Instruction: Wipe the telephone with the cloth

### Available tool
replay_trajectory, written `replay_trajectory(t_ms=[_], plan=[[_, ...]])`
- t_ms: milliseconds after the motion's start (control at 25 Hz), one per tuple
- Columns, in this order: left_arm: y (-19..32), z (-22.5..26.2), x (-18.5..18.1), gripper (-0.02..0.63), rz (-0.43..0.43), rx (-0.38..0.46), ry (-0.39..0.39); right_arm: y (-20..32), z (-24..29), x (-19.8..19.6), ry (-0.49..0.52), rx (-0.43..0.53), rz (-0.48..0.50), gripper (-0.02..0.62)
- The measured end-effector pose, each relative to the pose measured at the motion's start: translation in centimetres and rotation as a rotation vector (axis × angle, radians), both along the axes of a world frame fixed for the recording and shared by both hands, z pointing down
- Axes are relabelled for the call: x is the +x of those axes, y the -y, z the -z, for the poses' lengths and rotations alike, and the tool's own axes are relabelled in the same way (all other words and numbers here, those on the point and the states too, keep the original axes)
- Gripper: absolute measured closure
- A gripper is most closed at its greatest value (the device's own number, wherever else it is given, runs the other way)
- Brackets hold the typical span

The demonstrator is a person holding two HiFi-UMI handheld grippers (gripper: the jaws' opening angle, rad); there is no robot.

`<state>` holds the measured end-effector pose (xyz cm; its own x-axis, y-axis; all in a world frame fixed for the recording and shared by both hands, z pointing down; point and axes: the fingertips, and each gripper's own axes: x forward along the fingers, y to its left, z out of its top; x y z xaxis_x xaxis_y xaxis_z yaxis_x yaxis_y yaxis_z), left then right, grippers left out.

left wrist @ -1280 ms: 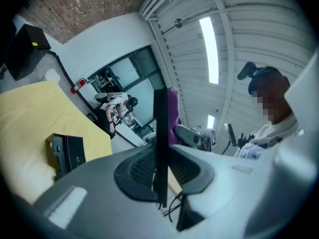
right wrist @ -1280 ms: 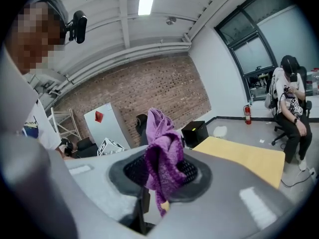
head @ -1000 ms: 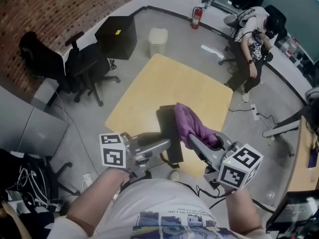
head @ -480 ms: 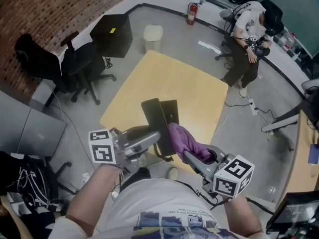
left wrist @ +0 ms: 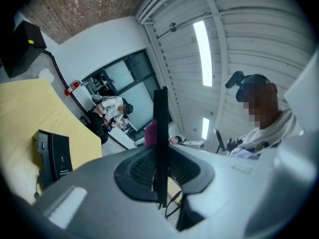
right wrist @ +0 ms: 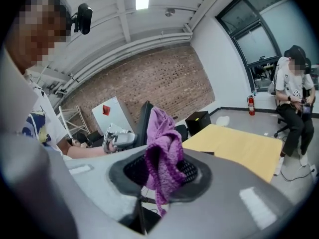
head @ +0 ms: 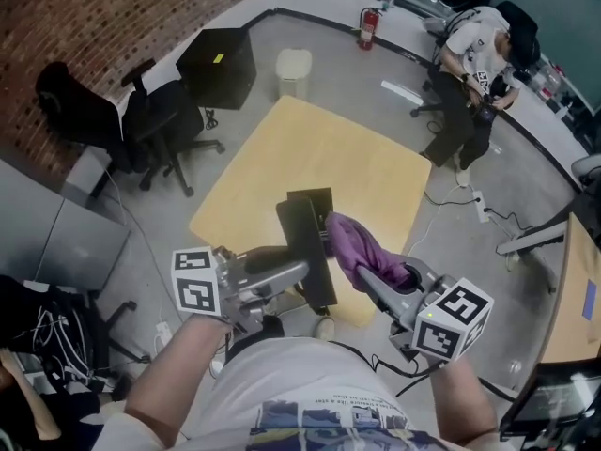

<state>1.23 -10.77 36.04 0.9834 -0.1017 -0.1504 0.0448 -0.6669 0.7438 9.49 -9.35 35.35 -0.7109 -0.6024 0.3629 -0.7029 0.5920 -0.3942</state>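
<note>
1. Step in hand, by my reading: wiping proper. The telephone [head: 305, 242] is off the table [head: 310, 148] and held up as a flat black slab, with the cloth [head: 362, 250] brought to its right face.
2. Left hand-held gripper [head: 299, 272]: clenched on the telephone's lower edge, which stands edge-on between the jaws in the left gripper view.
3. Right hand-held gripper [head: 364, 275]: clamped on the purple cloth, which bunches up between the pads and flops over their tips.
4. Cloth sits just beside the slab; whether it actually touches I cannot tell from any view.
5. Next move calls for pressing the cloth flat to that face and drawing it along the length, while the left grip holds steady against the push. Risk: the thin slab may pivot in the jaws.
6. Count: one telephone slab, one black base unit [left wrist: 55, 156] lying on the table, one cloth, two hand-held grippers, one table.
</note>
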Motion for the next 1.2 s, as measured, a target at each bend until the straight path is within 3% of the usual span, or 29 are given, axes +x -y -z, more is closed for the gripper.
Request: replay_trajectory(t_ms=[440,1200], plan=[[-3.1,-0.5,0.3,0.526,-0.007,-0.011,0.011,2.2,1.6,-3.0,0.04,0.067,0.116,0.511],[-2.5,-0.1,0.0,0.526,0.016,-0.001,0.001,-3.6,-3.4,-2.9,-0.049,-0.03,0.299,0.511]])
